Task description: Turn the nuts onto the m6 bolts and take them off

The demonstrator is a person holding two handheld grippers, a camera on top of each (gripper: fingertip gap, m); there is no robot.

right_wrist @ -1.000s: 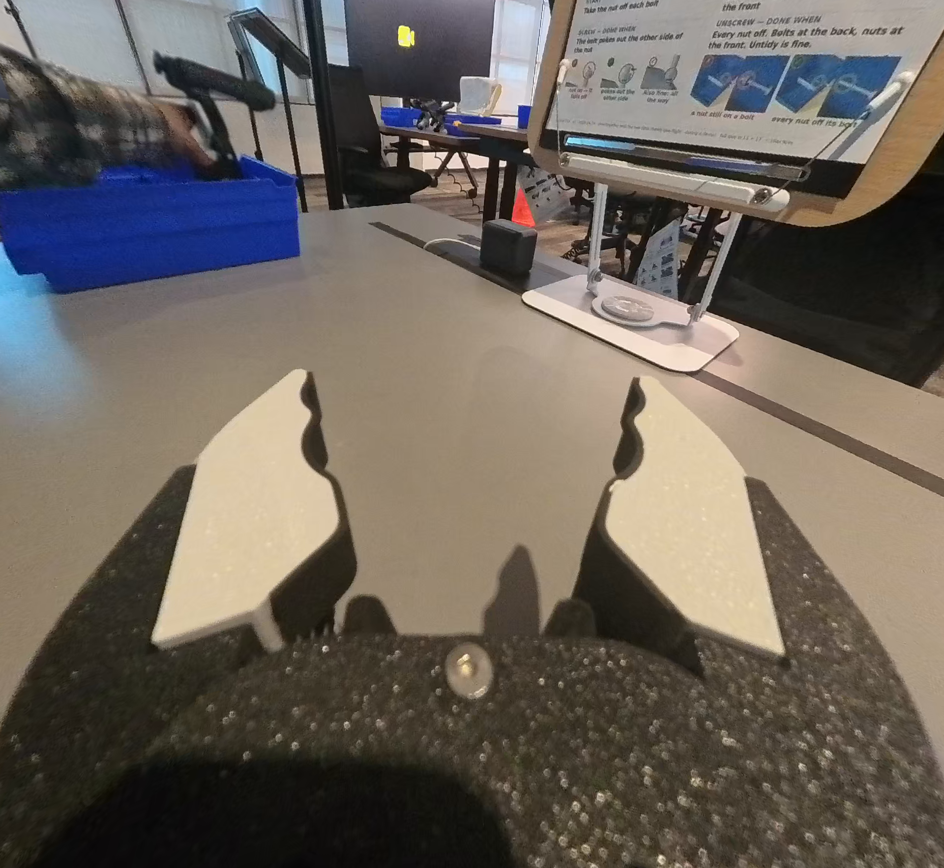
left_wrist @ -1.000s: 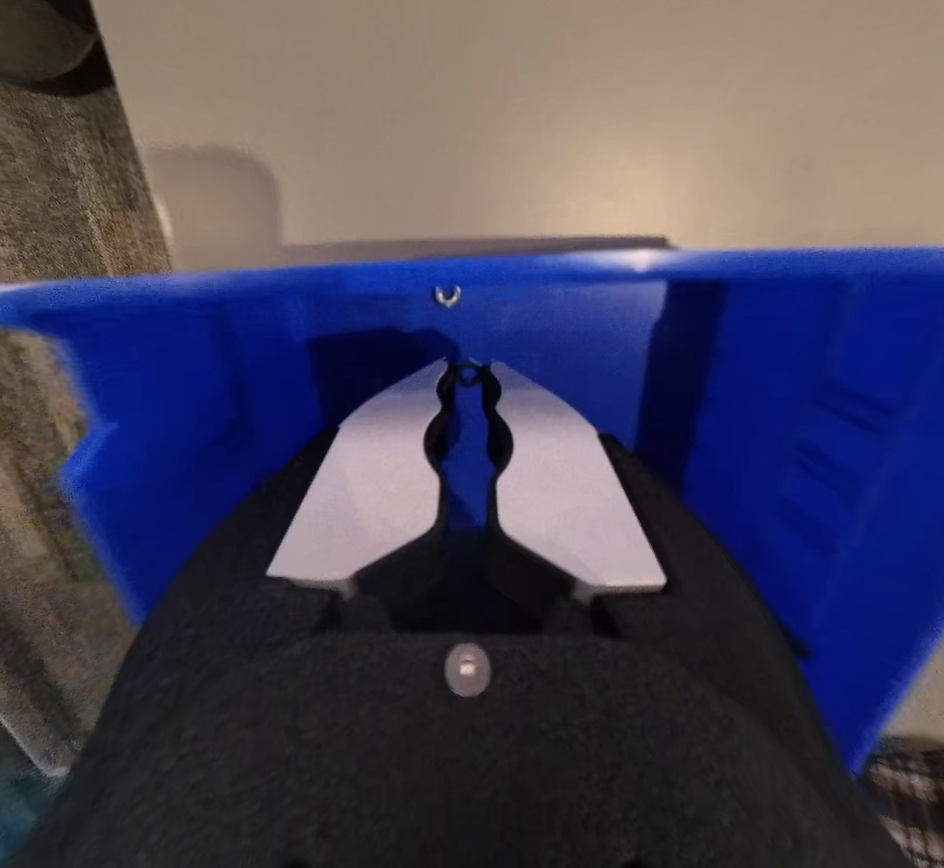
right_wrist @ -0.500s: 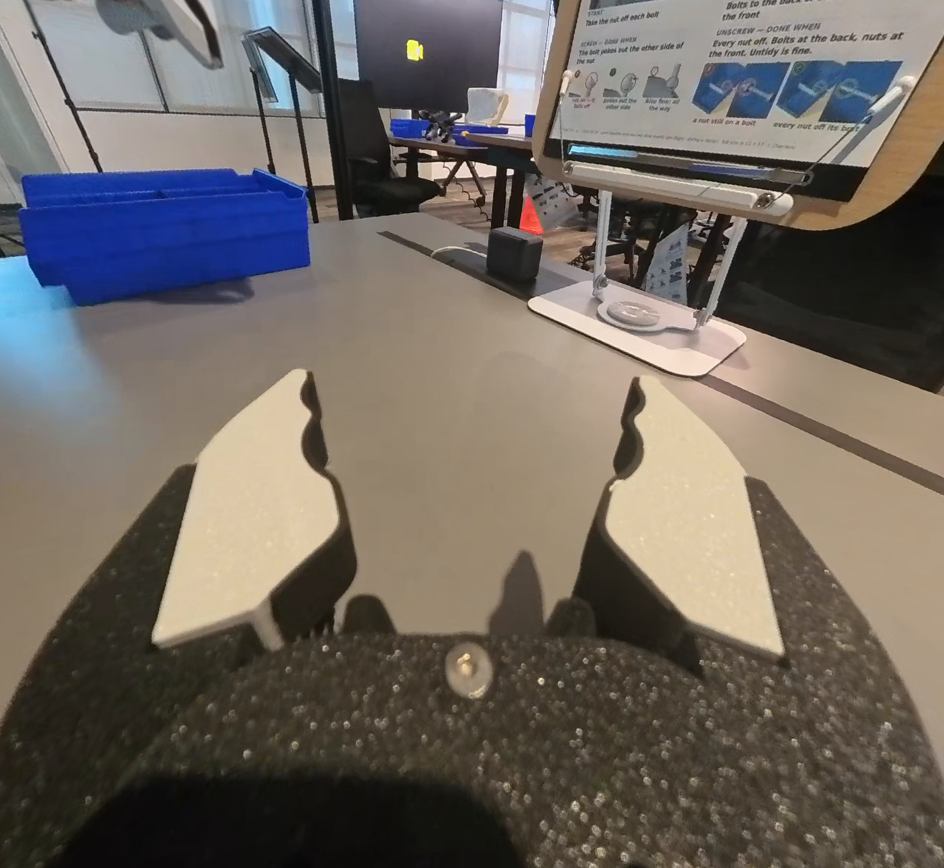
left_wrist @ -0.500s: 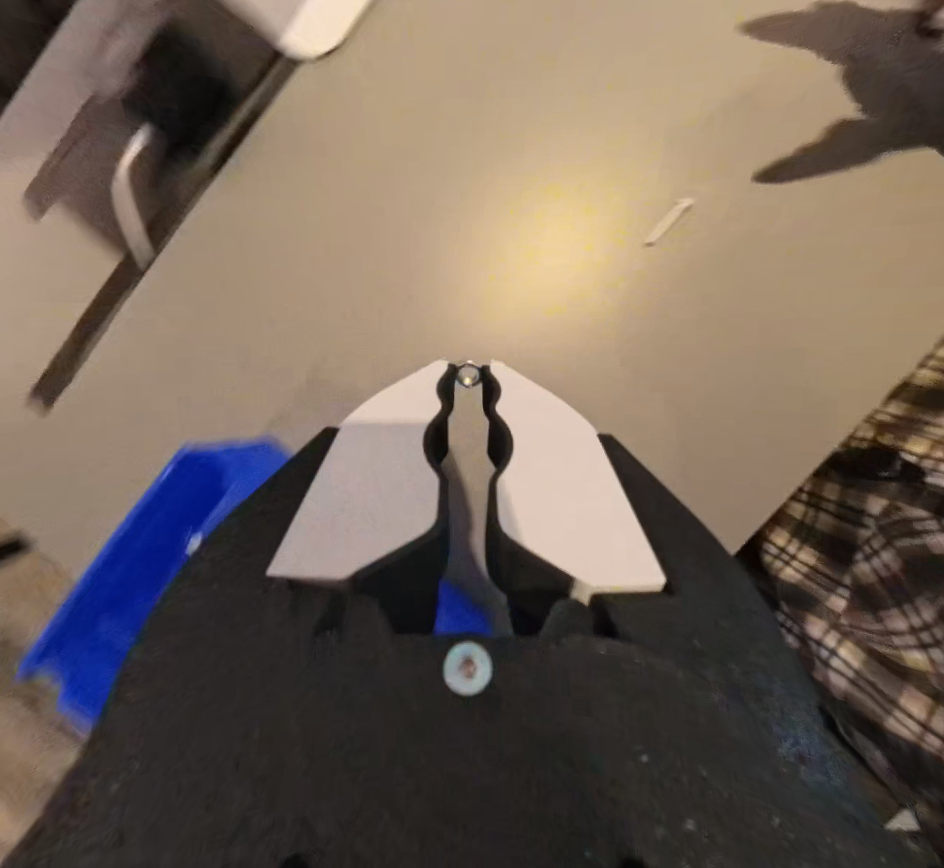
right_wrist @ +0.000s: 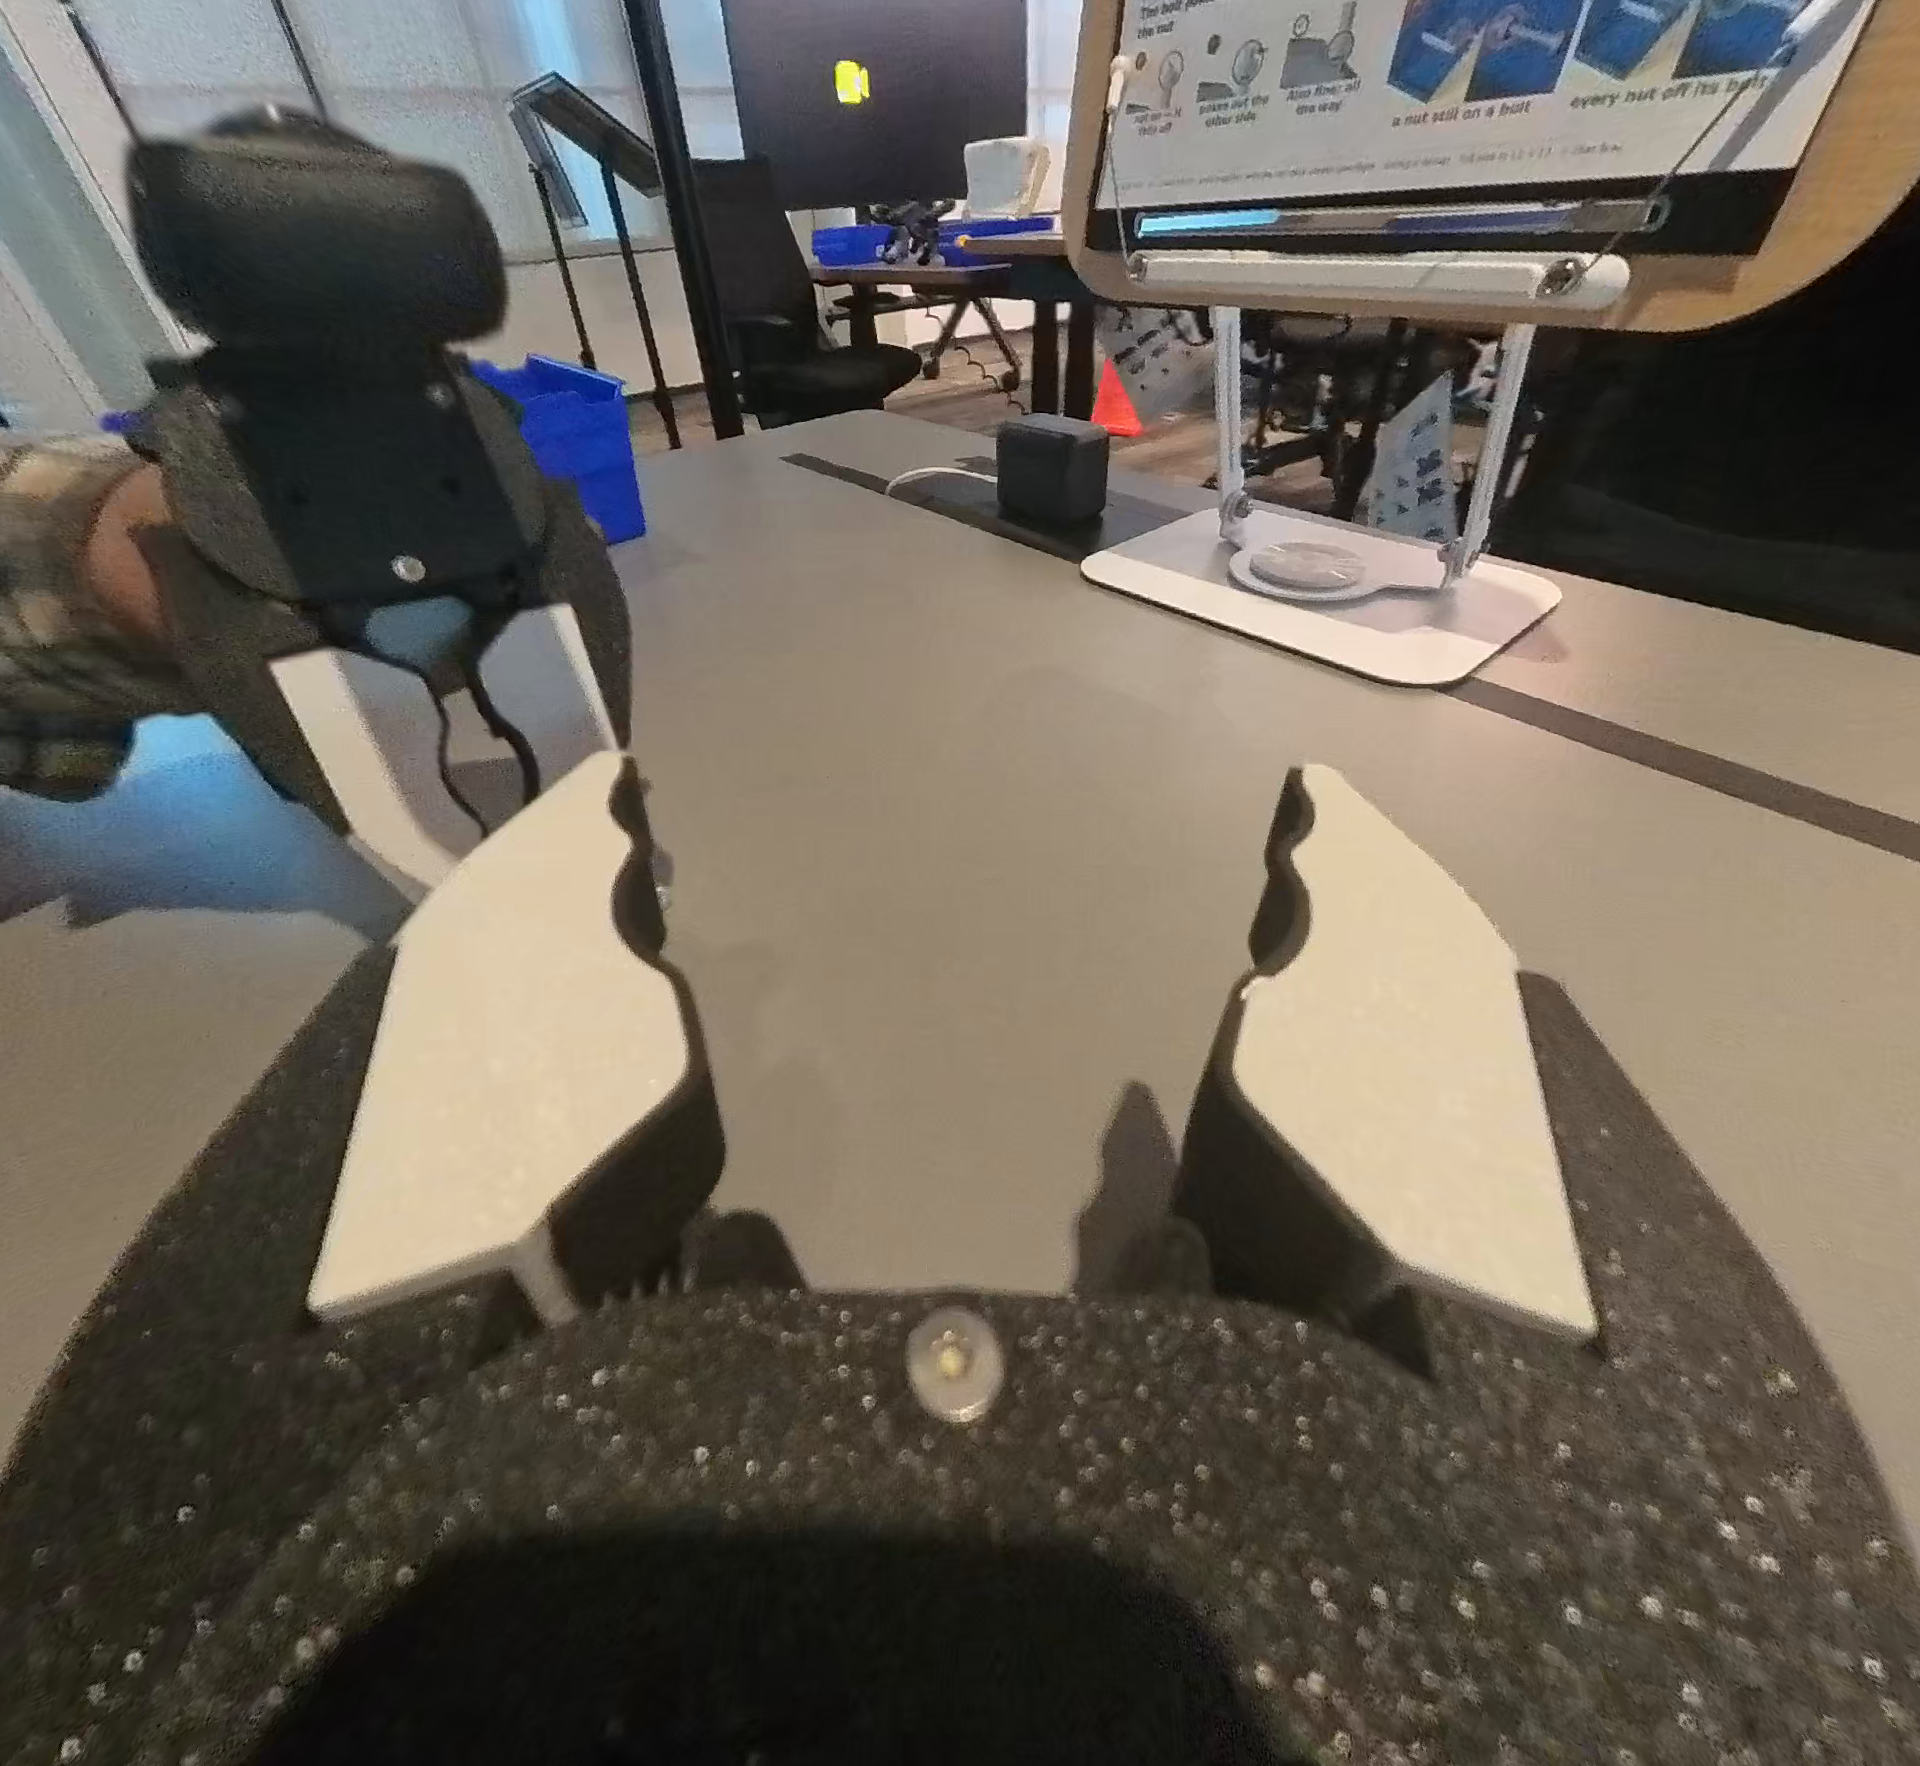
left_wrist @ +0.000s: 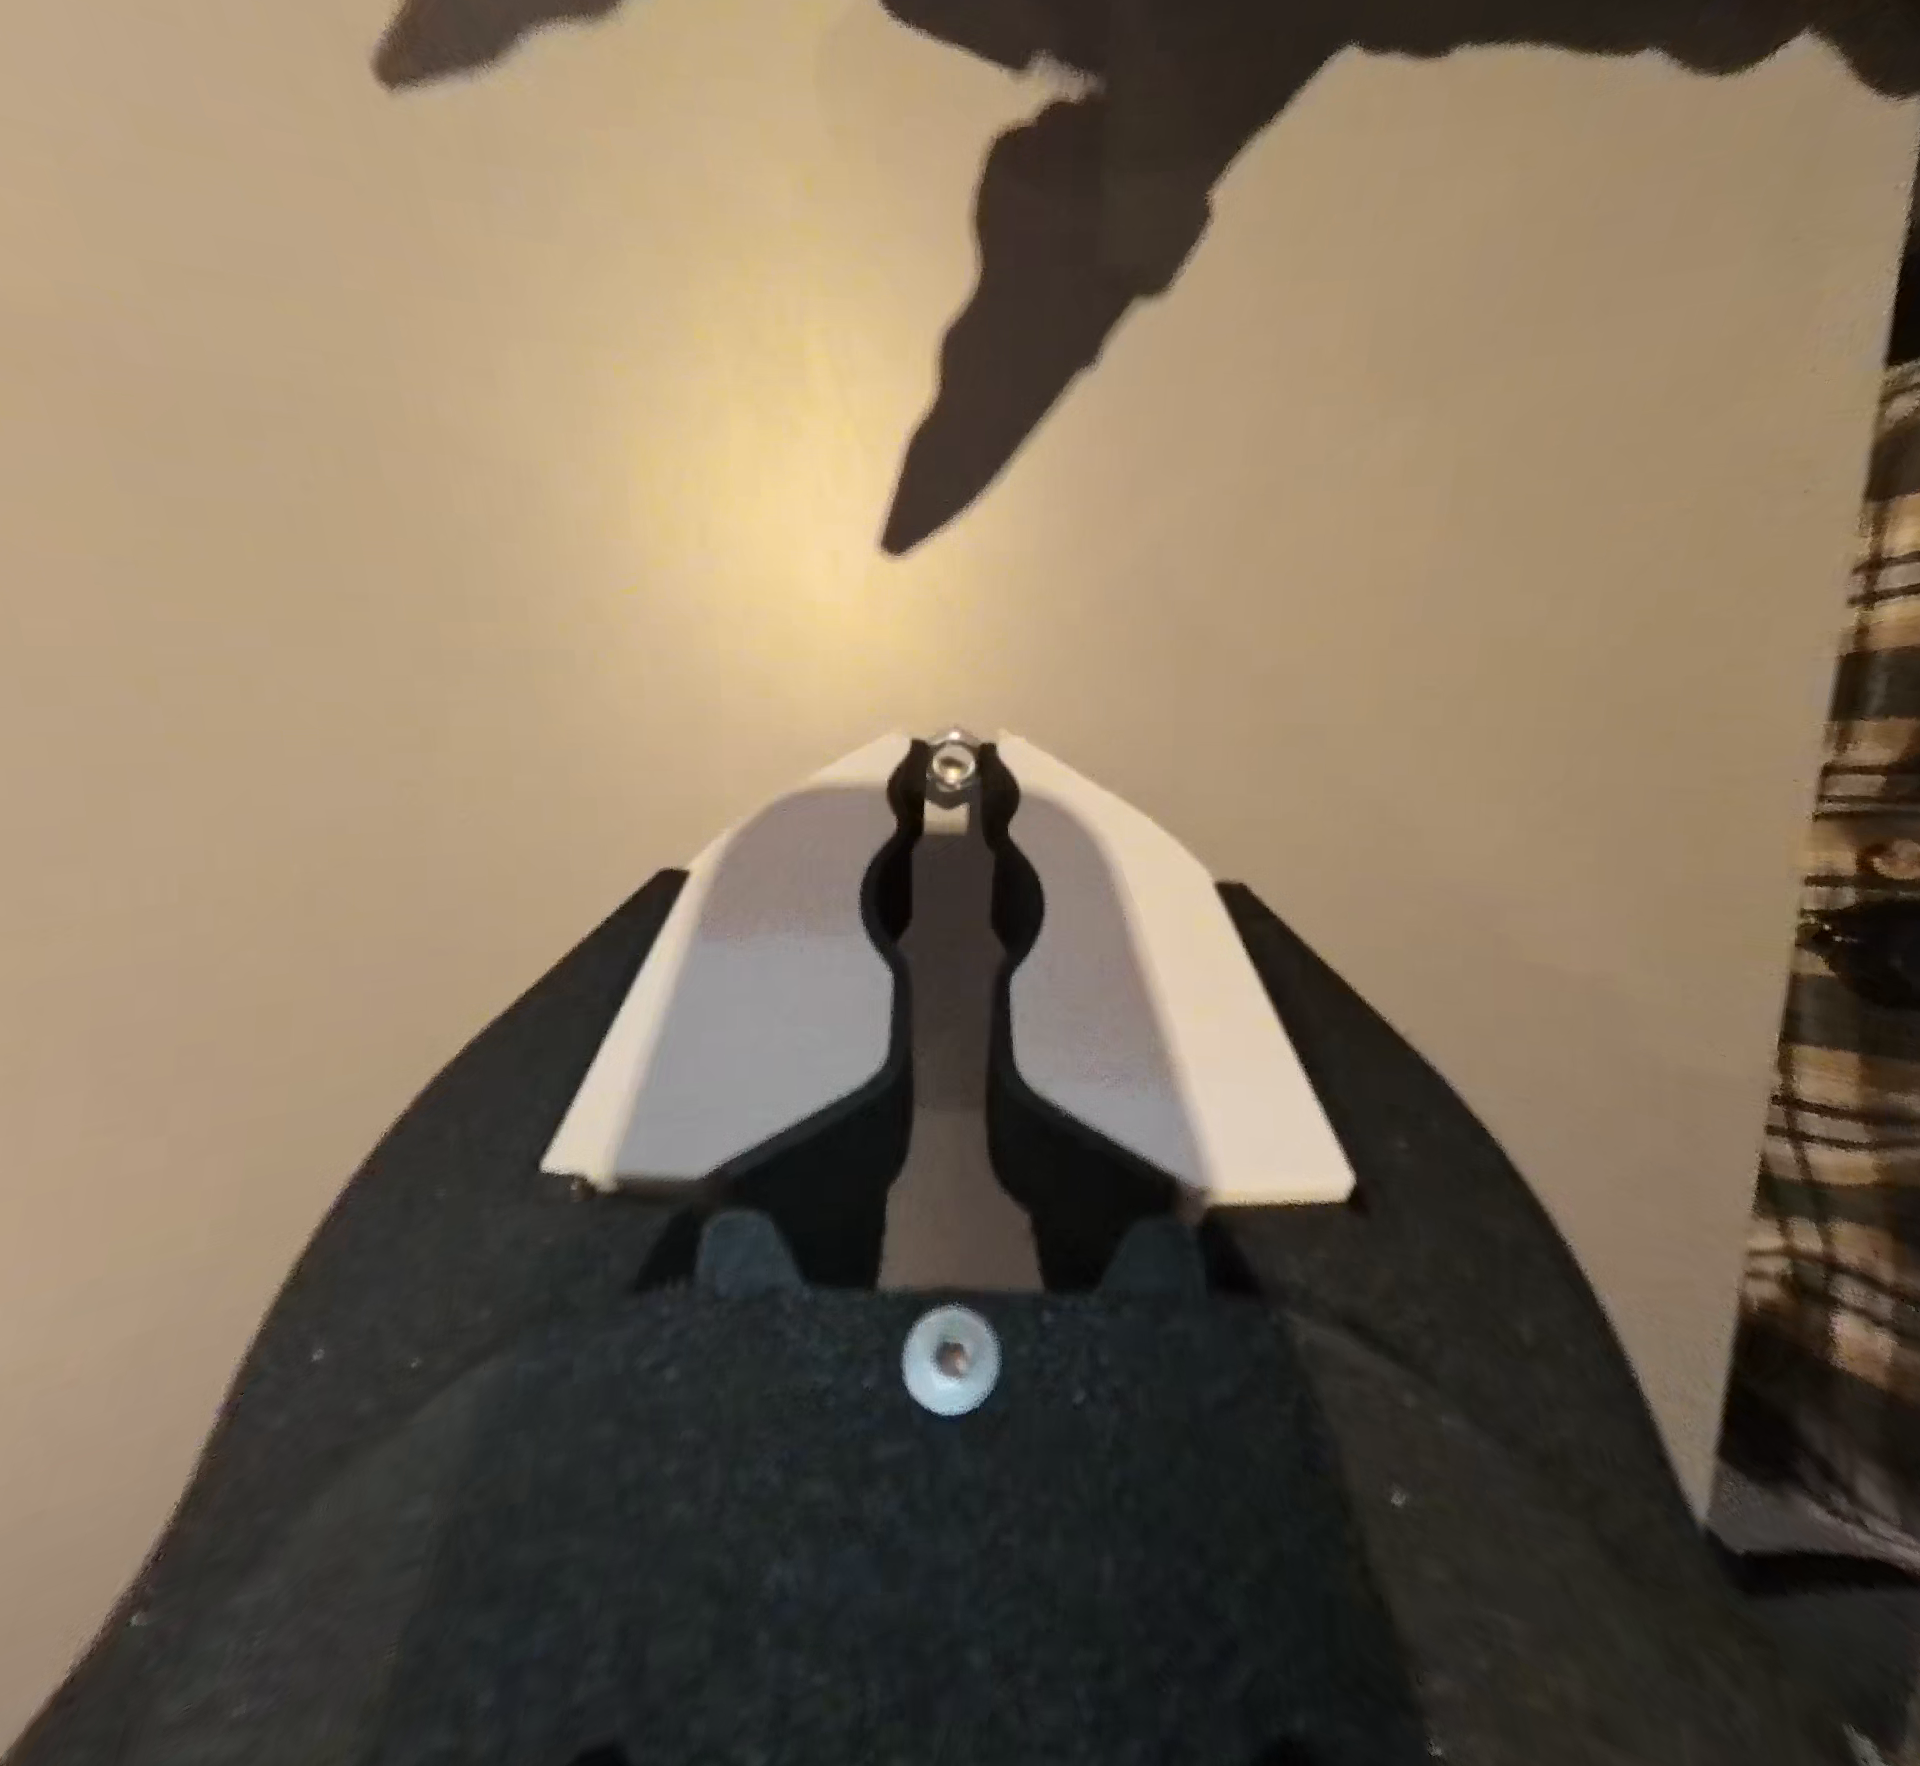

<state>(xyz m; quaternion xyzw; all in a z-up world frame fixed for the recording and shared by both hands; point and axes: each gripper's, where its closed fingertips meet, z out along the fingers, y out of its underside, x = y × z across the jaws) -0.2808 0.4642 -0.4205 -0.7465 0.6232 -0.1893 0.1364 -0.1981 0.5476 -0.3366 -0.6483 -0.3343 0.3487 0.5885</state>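
My left gripper (left_wrist: 953,774) pointed down at the grey table (left_wrist: 416,469), its white fingers (left_wrist: 790,968) nearly together and pinching a small silver hex nut (left_wrist: 952,771) at the very tips — bore facing the camera. My right gripper (right_wrist: 961,869) hovered low over the same table with its jaws spread wide and nothing between them. The left gripper showed blurred at that view's left edge, before a blue bin (right_wrist: 582,438). A white document stand (right_wrist: 1340,594) stood beyond — well apart.

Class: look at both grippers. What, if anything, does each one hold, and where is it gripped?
The left gripper pinches a small silver nut by its sides, at the fingertips. The right gripper is wide open and holds nothing.
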